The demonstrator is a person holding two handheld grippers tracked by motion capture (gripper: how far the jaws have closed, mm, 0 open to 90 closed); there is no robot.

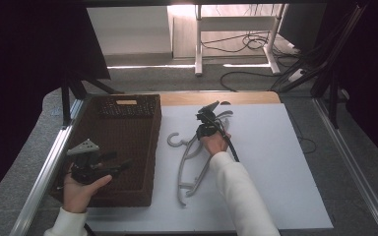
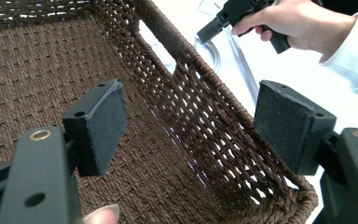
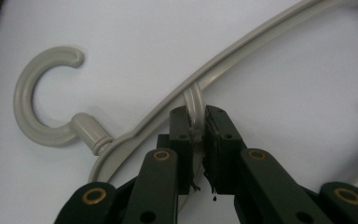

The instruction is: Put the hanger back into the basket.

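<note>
**Right gripper clamped on the grey hanger**

Nearest to view, the left gripper [image 2: 189, 135] hangs over the brown woven basket [image 1: 128, 162], its jaws spread wide with nothing between the pads; the basket's side wall runs between them farther off. From where I stand, the person's left hand [image 1: 78, 189] holds it low over the basket's near end. Across on the white tabletop [image 1: 275, 167], the right gripper [image 3: 196, 128] has its jaws pinched tight on a thin bar of the grey plastic hanger [image 1: 192, 157]. That hanger lies flat on the tabletop just beside the basket, its hook [image 3: 42, 102] curling towards the basket.
</note>
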